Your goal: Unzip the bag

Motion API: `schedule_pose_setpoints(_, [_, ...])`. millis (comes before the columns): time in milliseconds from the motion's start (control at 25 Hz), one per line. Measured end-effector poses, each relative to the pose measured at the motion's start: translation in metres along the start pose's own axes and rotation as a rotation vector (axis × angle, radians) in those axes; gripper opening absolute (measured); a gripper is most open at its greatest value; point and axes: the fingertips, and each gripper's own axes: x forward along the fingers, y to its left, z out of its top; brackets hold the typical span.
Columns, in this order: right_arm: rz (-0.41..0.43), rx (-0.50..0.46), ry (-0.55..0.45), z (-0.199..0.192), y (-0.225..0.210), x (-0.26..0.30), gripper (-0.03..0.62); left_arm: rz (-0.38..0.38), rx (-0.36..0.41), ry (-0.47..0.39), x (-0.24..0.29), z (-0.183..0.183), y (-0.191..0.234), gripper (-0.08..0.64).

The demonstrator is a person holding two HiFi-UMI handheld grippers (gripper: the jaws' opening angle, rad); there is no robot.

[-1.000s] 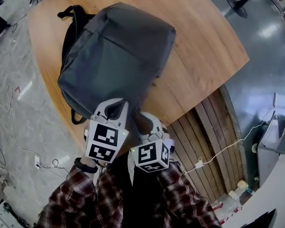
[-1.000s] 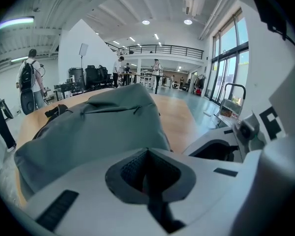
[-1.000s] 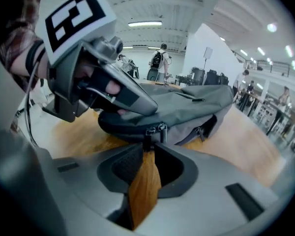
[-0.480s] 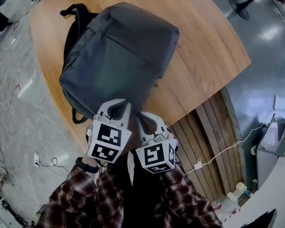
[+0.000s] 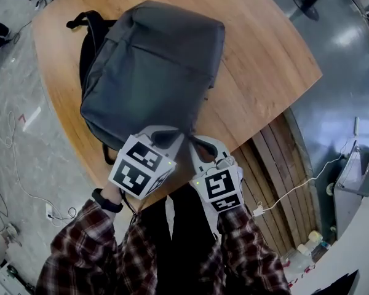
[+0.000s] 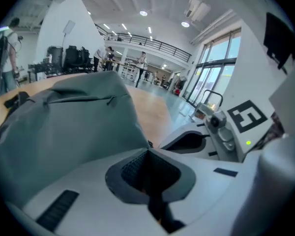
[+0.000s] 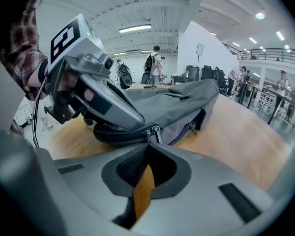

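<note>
Two hand-held grippers sit side by side at the near edge of a round wooden table (image 5: 264,60), both pointing at a grey backpack (image 5: 150,72) that lies flat just ahead of them. The person holding them wears plaid sleeves (image 5: 92,251).

The left gripper (image 5: 167,135) has its jaws pressed together. In the left gripper view the tips meet right against the near edge of the backpack, whose grey fabric fills the space ahead and to the left. That view does not show whether any fabric is caught between the tips. The marker cube and body of the other gripper show close on its right.

The right gripper (image 5: 197,145) also has its jaws brought together at the tips, and nothing shows between them. Bare table wood is visible through the narrow slot behind the tips. In the right gripper view a pair of metal zipper pulls (image 7: 151,132) hangs on the backpack's zipper line just beyond the tips, close but not gripped. Another pull (image 7: 191,128) sits further to the right along the same seam. The left gripper's jaw reaches in from that view's left, and its tip rests on the backpack beside the pair of pulls.

Beyond both grippers, the far end of the backpack trails black shoulder straps (image 5: 89,29) off to the left.
</note>
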Motion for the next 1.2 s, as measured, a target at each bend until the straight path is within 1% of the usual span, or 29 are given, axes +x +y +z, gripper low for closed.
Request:
schedule_pose_setpoints(80, [-0.023,0.002,0.008,-0.003,-0.019,-0.004,0.011,-0.093,0.033,0.046,0.008,0.009,-0.01,0.008])
schedule_pose_setpoints(120, [-0.031,0.004,0.012,-0.004,-0.028,-0.005,0.011,-0.114,0.072,0.07,0.012,0.013,-0.012,0.008])
schedule_pose_setpoints(240, [-0.038,0.001,0.022,-0.009,-0.053,-0.01,0.011,-0.126,0.228,0.139,0.02,0.024,-0.009,0.008])
schedule_pose_setpoints(360, [-0.047,-0.013,0.04,-0.018,-0.073,-0.015,0.011,-0.135,0.396,0.156,0.034,0.038,-0.005,0.008])
schedule_pose_setpoints(440, [-0.057,-0.016,0.053,-0.022,-0.083,-0.018,0.011,-0.159,0.532,0.134,0.05,0.053,-0.006,0.008])
schedule_pose_setpoints(520, [-0.068,-0.015,0.063,-0.025,-0.09,-0.018,0.011,-0.206,0.707,0.114,0.067,0.062,-0.012,0.008])
schedule_pose_setpoints(600, [-0.083,-0.01,0.078,-0.027,-0.094,-0.017,0.011,-0.252,0.903,0.113,0.082,0.063,-0.017,0.008])
schedule_pose_setpoints(640, [-0.092,-0.006,0.088,-0.029,-0.096,-0.017,0.011,-0.277,0.988,0.115,0.087,0.062,-0.017,0.008])
schedule_pose_setpoints(680, [-0.1,-0.001,0.098,-0.032,-0.097,-0.017,0.011,-0.305,1.045,0.116,0.091,0.06,-0.017,0.008])
schedule_pose_setpoints(720, [-0.106,0.005,0.109,-0.034,-0.097,-0.018,0.011,-0.335,1.07,0.118,0.095,0.058,-0.016,0.008])
schedule_pose_setpoints(760, [-0.11,0.008,0.12,-0.038,-0.095,-0.018,0.011,-0.363,1.073,0.124,0.097,0.057,-0.015,0.008])
schedule_pose_setpoints(880, [-0.116,0.021,0.149,-0.047,-0.085,-0.023,0.011,-0.411,1.028,0.139,0.104,0.054,-0.013,0.008])
schedule_pose_setpoints(1000, [-0.117,0.067,0.161,-0.054,-0.072,-0.029,0.011,-0.425,0.975,0.138,0.108,0.055,-0.011,0.008])
schedule_pose_setpoints(1120, [-0.108,0.132,0.163,-0.06,-0.056,-0.033,0.011,-0.42,0.957,0.146,0.111,0.056,-0.01,0.008])
schedule_pose_setpoints(1200, [-0.084,0.179,0.156,-0.062,-0.037,-0.036,0.011,-0.408,0.942,0.15,0.114,0.058,-0.008,0.008])
